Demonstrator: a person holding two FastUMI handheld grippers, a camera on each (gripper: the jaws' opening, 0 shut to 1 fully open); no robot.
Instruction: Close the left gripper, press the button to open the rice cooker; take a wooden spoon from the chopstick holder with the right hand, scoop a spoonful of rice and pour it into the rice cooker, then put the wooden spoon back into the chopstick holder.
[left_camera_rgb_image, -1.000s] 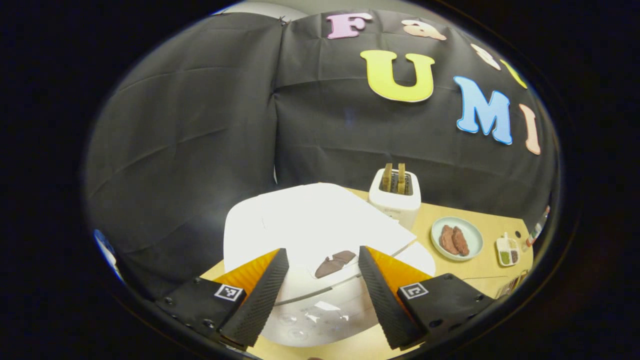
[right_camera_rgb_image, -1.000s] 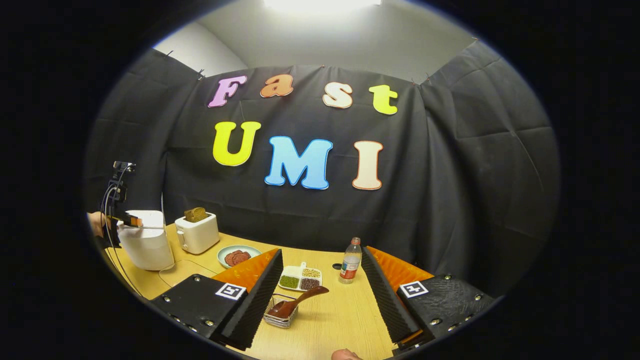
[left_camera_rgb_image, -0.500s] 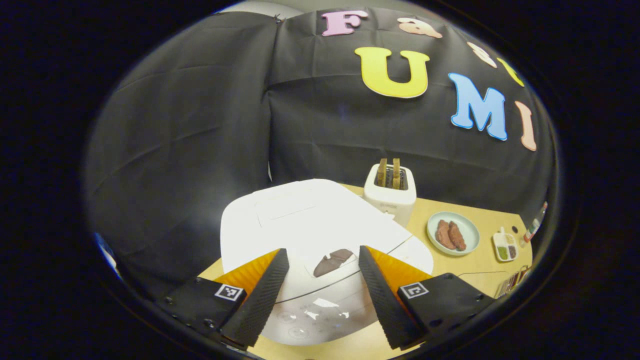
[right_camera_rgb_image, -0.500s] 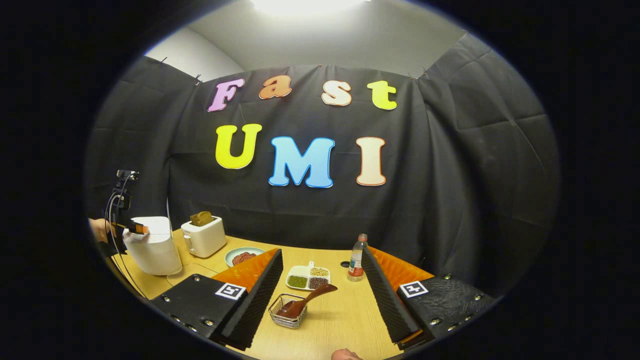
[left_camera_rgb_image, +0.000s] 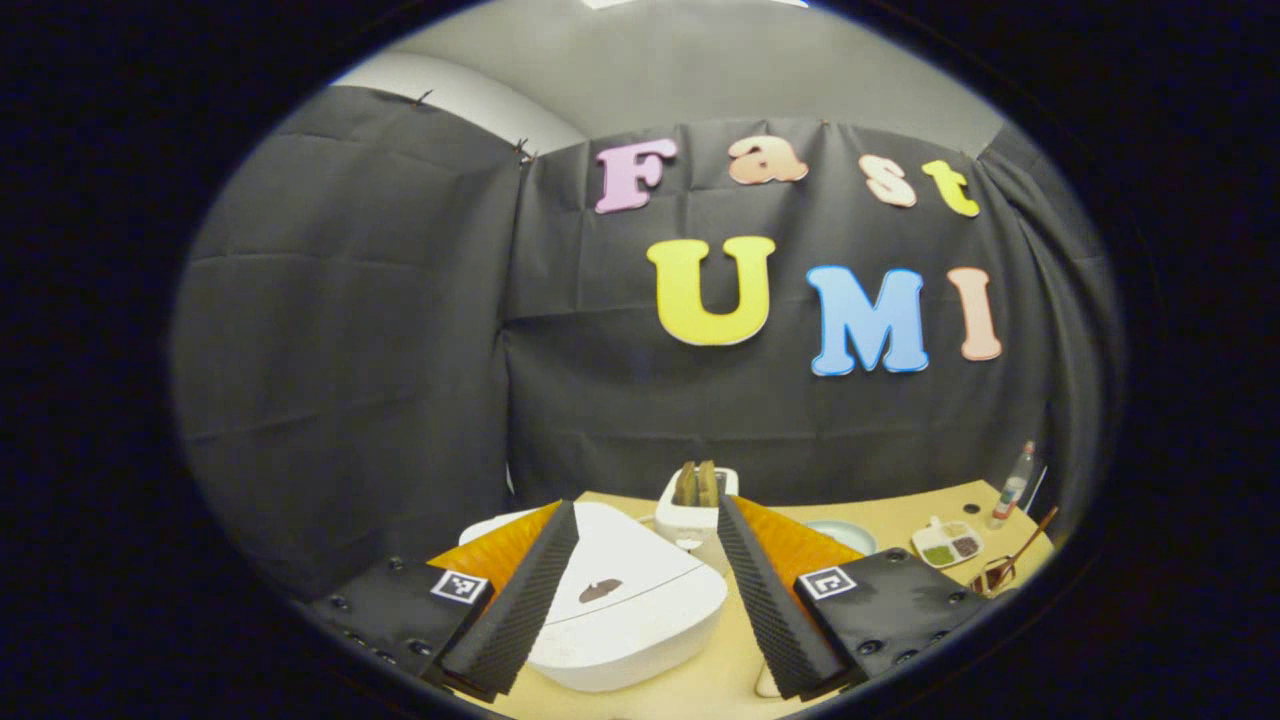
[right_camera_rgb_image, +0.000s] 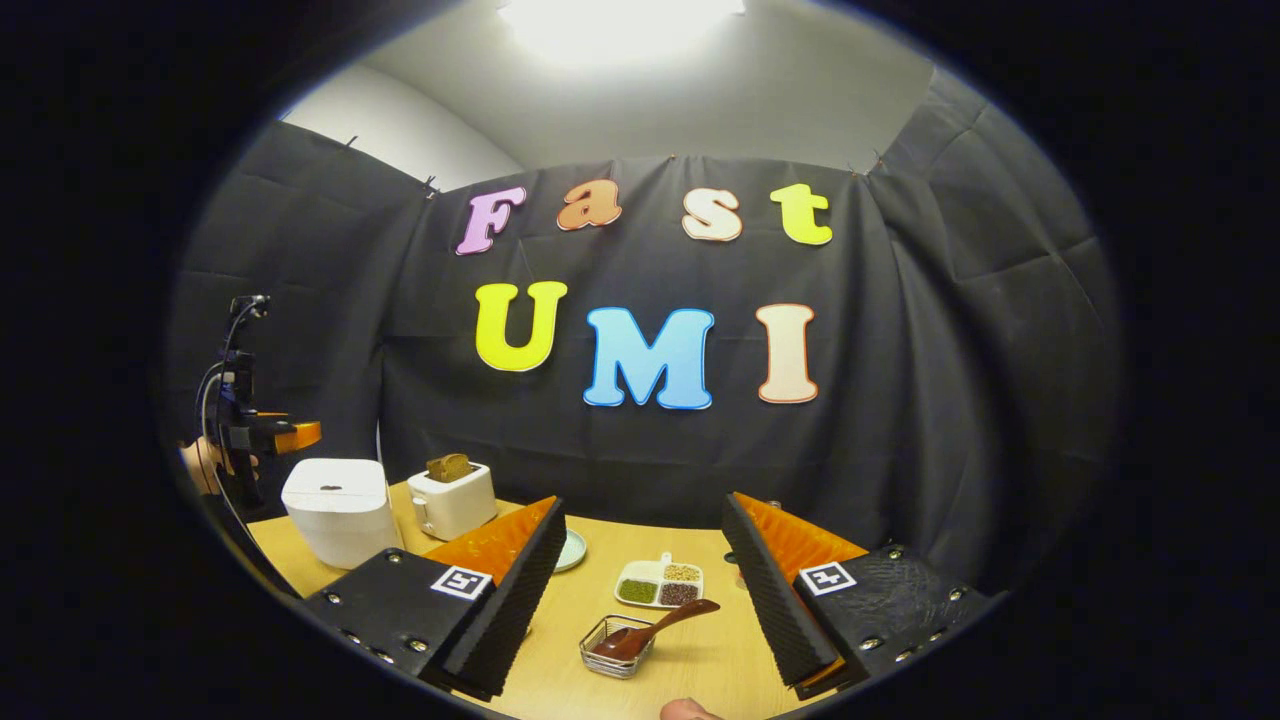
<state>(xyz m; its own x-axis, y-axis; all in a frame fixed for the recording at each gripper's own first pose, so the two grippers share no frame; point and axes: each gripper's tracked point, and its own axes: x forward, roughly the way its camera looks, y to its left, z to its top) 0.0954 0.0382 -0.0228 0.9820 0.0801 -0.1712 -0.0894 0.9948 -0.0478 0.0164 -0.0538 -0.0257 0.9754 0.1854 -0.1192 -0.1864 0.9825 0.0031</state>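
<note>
The white rice cooker stands below my left gripper, lid down, with a dark button on top. The left gripper's jaws are wide apart and hold nothing. From the right gripper view, the left gripper hovers above and left of the cooker, clear of it. The wooden spoon leans in a wire chopstick holder on the table between the fingers of my right gripper, which is open and set back from it. A divided dish of grains lies just beyond the holder.
A white toaster with bread stands right of the cooker, and a pale plate lies beside it. A bottle stands at the far right of the wooden table. A hand holds the left gripper.
The left gripper has lifted up and back from the cooker's lid, so the cooker now looks smaller and lower. It has stayed open and the lid stays down. The right gripper drifted slightly.
</note>
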